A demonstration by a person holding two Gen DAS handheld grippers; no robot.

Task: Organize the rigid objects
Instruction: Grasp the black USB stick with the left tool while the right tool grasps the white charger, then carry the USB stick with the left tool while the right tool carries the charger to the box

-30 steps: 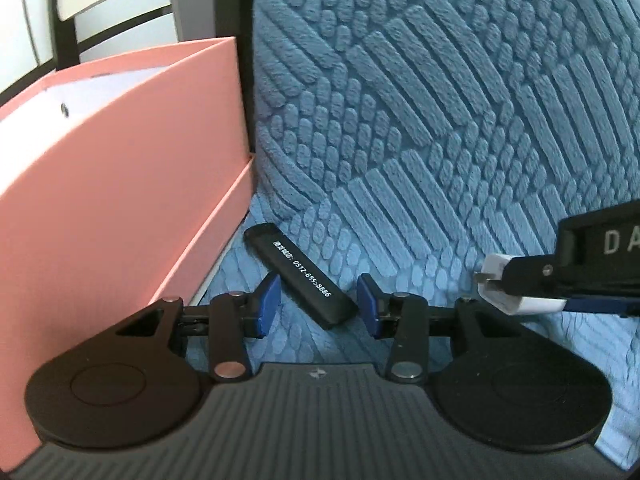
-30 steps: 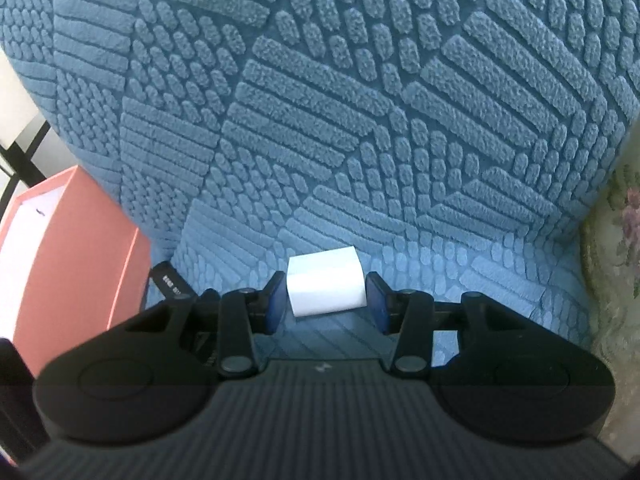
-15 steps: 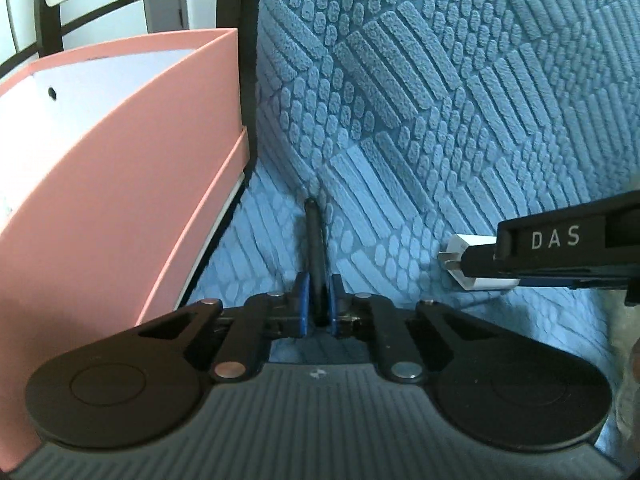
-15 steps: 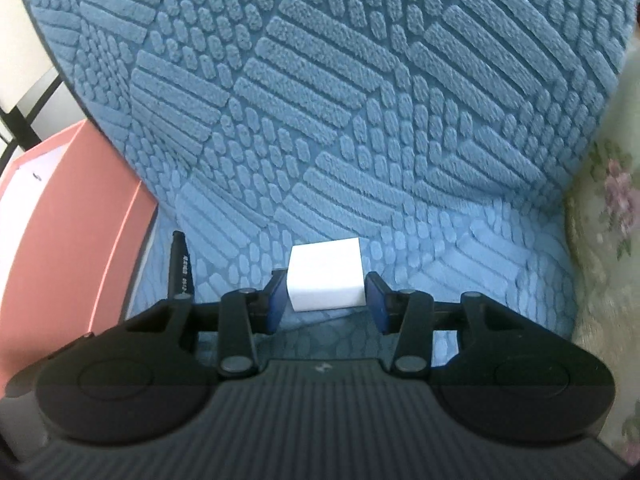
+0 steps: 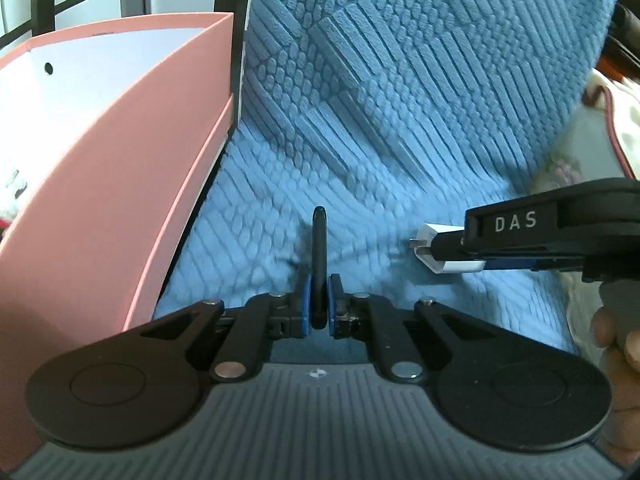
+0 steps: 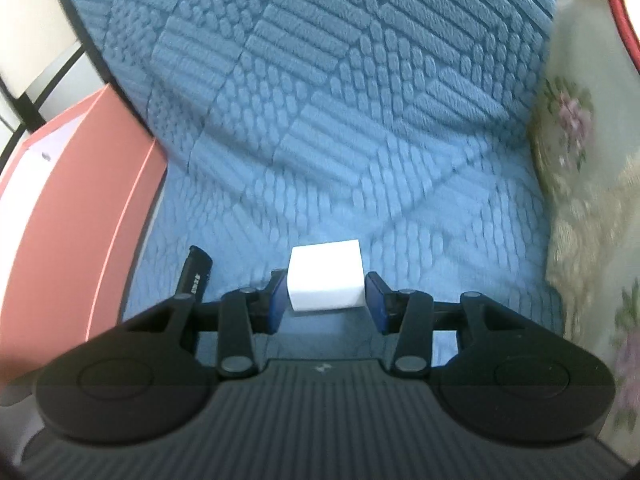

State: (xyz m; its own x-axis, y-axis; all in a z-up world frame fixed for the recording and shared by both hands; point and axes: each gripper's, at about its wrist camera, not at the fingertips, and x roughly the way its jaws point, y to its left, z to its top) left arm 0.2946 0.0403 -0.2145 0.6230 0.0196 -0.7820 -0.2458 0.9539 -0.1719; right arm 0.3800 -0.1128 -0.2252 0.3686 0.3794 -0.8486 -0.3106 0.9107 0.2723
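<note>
My left gripper (image 5: 319, 307) is clamped on the black stick (image 5: 319, 256), long axis straight ahead; my right gripper (image 6: 325, 294) clamps the white charger (image 6: 325, 279); the pink box (image 5: 120, 184) lies left of both.

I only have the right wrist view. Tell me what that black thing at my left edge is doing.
Observer: The left tongs are shut on the black stick, holding it edge-on above the blue cushion.
Operator: Confirm my white block's front.
Observer: The white charger in the right tongs has metal prongs pointing toward the stick.
Operator: Describe the pink box.
Observer: The pink box is open-topped with a white inner wall.
</note>
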